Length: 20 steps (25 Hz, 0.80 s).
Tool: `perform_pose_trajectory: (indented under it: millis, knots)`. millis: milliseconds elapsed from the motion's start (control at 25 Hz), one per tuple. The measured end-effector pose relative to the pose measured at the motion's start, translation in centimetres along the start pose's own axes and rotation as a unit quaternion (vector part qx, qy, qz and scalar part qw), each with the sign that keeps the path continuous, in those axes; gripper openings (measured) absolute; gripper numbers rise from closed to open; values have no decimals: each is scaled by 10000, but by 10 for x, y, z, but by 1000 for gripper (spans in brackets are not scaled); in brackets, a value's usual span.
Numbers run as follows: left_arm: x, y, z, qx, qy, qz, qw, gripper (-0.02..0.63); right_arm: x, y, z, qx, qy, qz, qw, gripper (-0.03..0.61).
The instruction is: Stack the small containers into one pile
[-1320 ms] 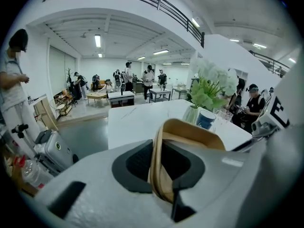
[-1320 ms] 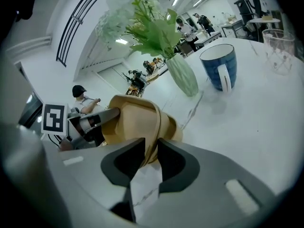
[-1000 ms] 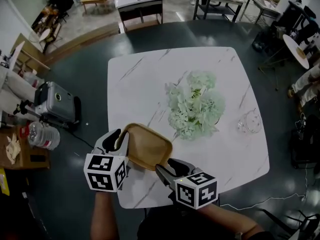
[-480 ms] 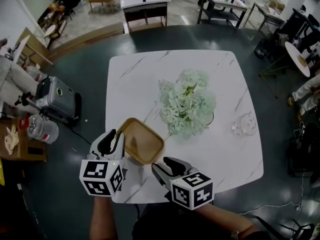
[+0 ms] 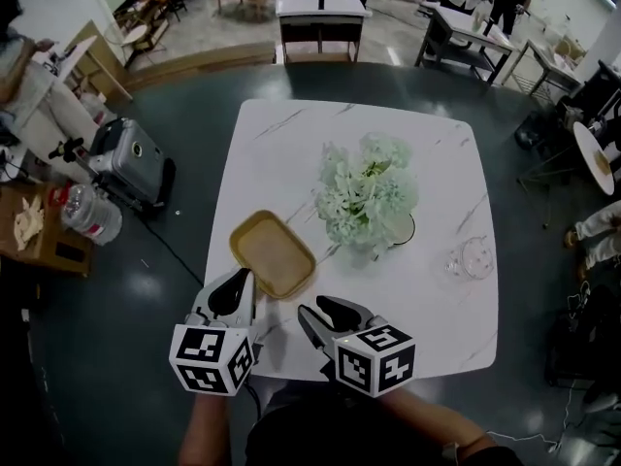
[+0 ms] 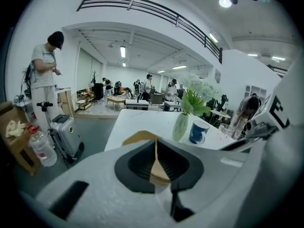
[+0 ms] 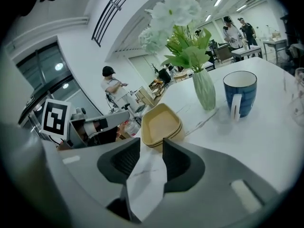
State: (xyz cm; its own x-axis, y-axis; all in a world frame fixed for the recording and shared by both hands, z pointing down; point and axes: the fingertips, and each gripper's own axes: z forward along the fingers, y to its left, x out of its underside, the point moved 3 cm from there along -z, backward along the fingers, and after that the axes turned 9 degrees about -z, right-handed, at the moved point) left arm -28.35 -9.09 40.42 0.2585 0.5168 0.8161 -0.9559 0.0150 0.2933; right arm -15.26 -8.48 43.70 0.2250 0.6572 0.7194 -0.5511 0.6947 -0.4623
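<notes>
A pile of tan shallow containers (image 5: 274, 255) lies nested on the white marble table (image 5: 291, 153), left of centre, and no gripper touches it. My left gripper (image 5: 238, 287) sits just short of the pile's near left corner. Its jaws have just been closing and now meet, with nothing between them. In the left gripper view the pile (image 6: 137, 137) shows past the left gripper (image 6: 156, 141). My right gripper (image 5: 320, 311) hovers at the near table edge, open and empty, its jaws having just been closing a little. The right gripper view shows the pile (image 7: 161, 125) beyond the right gripper (image 7: 151, 148).
A vase of pale green flowers (image 5: 369, 197) stands mid-table with a blue mug (image 5: 398, 229) beside it. A clear glass (image 5: 468, 258) sits to the right. Beside the table on the floor are a suitcase (image 5: 131, 163) and a water bottle (image 5: 92, 216). People stand in the room behind.
The tan pile was at both grippers' tips a second ago and now lies free on the table. Both grippers have drawn back toward the near edge. The left jaws have come together.
</notes>
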Motion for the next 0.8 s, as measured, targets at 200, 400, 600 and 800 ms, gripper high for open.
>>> perform_pose_trajectory:
  millis: [200, 400, 600, 800]
  knots:
    - [19, -19, -13, -21, -12, -207, 9998, 3, 3, 3, -4, -241, 127, -184, 9995, 117]
    - [37, -36, -24, 1, 28, -353, 9994, -2, 8, 7, -8, -407, 254, -355, 9982, 75]
    - [56, -50, -30, 8, 81, -512, 9987, -2, 14, 5, -15, -432, 306, -548, 9971, 5]
    - [72, -62, -35, -119, 190, -438, 9988, -3, 16, 5, -22, -528, 241, -696, 9959, 0]
